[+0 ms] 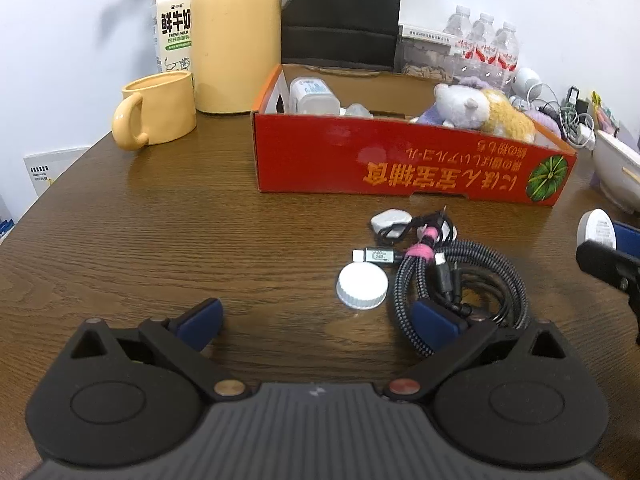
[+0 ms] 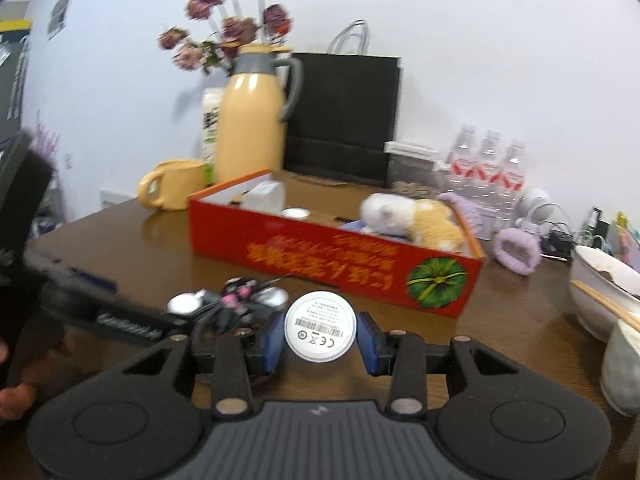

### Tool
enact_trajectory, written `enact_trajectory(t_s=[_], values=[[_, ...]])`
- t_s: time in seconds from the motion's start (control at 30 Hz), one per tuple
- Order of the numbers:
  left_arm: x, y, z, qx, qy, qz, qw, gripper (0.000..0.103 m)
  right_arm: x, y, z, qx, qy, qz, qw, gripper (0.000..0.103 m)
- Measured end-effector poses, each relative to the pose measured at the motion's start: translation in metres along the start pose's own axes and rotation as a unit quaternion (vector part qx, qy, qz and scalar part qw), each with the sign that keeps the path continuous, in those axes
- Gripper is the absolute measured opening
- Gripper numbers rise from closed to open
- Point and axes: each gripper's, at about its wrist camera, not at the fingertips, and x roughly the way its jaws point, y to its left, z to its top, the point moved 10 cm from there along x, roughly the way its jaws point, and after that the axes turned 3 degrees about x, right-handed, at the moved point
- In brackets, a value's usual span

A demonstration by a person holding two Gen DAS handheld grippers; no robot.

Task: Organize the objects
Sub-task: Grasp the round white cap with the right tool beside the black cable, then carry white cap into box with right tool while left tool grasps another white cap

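My right gripper (image 2: 320, 336) is shut on a round white device (image 2: 320, 326), held above the table in front of the red cardboard box (image 2: 360, 268); it also shows at the right edge of the left wrist view (image 1: 596, 228). My left gripper (image 1: 320, 324) is open and empty, low over the table. A white bottle cap (image 1: 362, 286) lies just beyond it. A coiled bundle of braided cables (image 1: 460, 276) with a pink tie lies by its right finger. The red box (image 1: 400, 160) holds a plush toy (image 1: 476, 112) and a white container (image 1: 314, 96).
A yellow mug (image 1: 156, 114), a yellow thermos jug (image 1: 236, 36) and a milk carton (image 1: 172, 24) stand at the back left. A black paper bag (image 2: 344, 116), water bottles (image 2: 488, 164), a purple band (image 2: 516, 250) and a white bowl with chopsticks (image 2: 600, 296) are at the back and right.
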Motion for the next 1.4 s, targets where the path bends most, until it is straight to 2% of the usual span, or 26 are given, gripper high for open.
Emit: enact_trajectory(t_s=[0.23,0.37,0.5,0.73,0.9,0.93,1.0,1.03,1.07,1.23,1.4], values=[[-0.01,-0.003,0.022,0.006,-0.031,-0.002,0.9995,0.103,0.011,-0.029,0.019,0.009,-0.017,-0.01,1.0,0.038],[-0.011,0.005,0.022,0.01,-0.03,0.006,0.9995,0.103,0.021,-0.039,0.025,0.016,-0.024,-0.009,1.0,0.038],[-0.008,0.016,0.017,0.016,-0.022,0.021,0.9994,0.103,0.033,-0.046,0.013,0.04,-0.012,0.001,0.999,0.038],[0.008,0.01,0.005,0.057,0.001,0.02,0.9982,0.103,0.038,-0.045,0.004,0.047,-0.002,0.016,0.999,0.038],[0.017,0.003,0.008,0.07,-0.003,0.018,0.9974,0.101,0.04,-0.042,0.0,0.044,0.005,0.021,0.999,0.038],[0.019,0.001,0.01,0.07,-0.005,0.014,0.9974,0.096,0.04,-0.042,0.0,0.044,0.004,0.022,0.999,0.038],[0.019,-0.006,0.013,0.068,-0.011,-0.011,0.9976,0.073,0.04,-0.041,-0.001,0.043,0.004,0.023,0.999,0.038],[0.018,-0.009,0.014,0.066,-0.014,-0.026,0.9974,0.049,0.04,-0.04,-0.002,0.042,0.006,0.024,0.999,0.038],[0.018,-0.013,0.015,0.068,-0.018,-0.034,0.9969,0.029,0.041,-0.039,-0.003,0.041,0.007,0.025,0.999,0.038],[0.013,-0.018,0.016,0.07,-0.033,-0.032,0.9965,0.029,0.043,-0.033,-0.006,0.033,0.013,0.03,0.999,0.038],[-0.007,-0.013,0.043,0.046,-0.077,-0.034,0.9954,0.029,0.04,-0.027,0.006,0.028,-0.003,0.039,0.999,0.038]])
